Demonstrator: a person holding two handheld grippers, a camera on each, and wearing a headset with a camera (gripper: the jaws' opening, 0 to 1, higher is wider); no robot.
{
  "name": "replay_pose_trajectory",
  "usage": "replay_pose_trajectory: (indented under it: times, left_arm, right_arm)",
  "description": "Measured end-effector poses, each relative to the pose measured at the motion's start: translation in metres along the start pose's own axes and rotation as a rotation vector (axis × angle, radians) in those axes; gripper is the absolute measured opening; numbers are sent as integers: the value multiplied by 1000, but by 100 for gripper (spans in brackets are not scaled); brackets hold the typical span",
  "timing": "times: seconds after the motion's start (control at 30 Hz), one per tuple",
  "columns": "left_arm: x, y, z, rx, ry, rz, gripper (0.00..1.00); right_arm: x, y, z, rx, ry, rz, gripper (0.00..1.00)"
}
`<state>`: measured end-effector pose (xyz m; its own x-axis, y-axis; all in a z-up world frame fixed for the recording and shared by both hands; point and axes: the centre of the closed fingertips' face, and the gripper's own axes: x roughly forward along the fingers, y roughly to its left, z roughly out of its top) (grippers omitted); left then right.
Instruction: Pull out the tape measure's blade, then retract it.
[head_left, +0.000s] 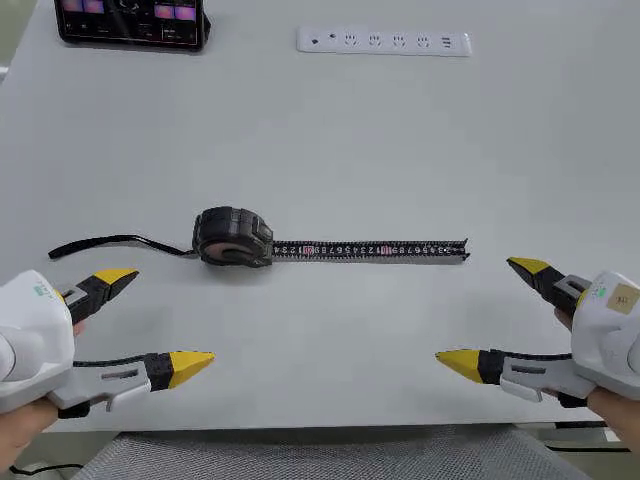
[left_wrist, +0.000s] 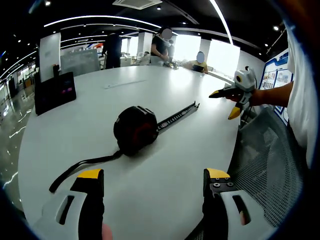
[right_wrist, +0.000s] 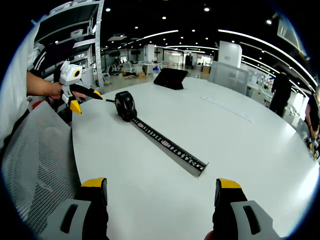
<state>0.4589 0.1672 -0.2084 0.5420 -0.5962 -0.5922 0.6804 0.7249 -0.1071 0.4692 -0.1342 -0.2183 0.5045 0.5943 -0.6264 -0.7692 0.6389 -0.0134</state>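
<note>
On the white table (head_left: 330, 150) lies the tape measure (head_left: 233, 237), blade (head_left: 370, 250) drawn out rightward, wrist strap (head_left: 110, 243) trailing left. Left gripper (head_left: 150, 325) and right gripper (head_left: 500, 315) hover apart, jaws wide, empty.

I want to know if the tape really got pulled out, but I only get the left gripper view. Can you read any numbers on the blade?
Observer: Yes. In the head view the blade has printed numbers all along it, a few marked in red.
Operator: Is my other gripper holding the end?
Observer: No. The right gripper view shows the right gripper open, with bare table between its jaws. The blade's tip lies ahead of them, untouched.
Operator: What's the thin white thing far away?
Observer: A power strip with a row of sockets, seen from above in the head view.
</note>
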Motion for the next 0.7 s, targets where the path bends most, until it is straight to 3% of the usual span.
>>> replay_pose_trajectory:
  times: [0.7]
  left_arm:
    - [0,0,1,-4,-3,0,78]
  right_arm:
    - [0,-1,4,-6,-3,0,88]
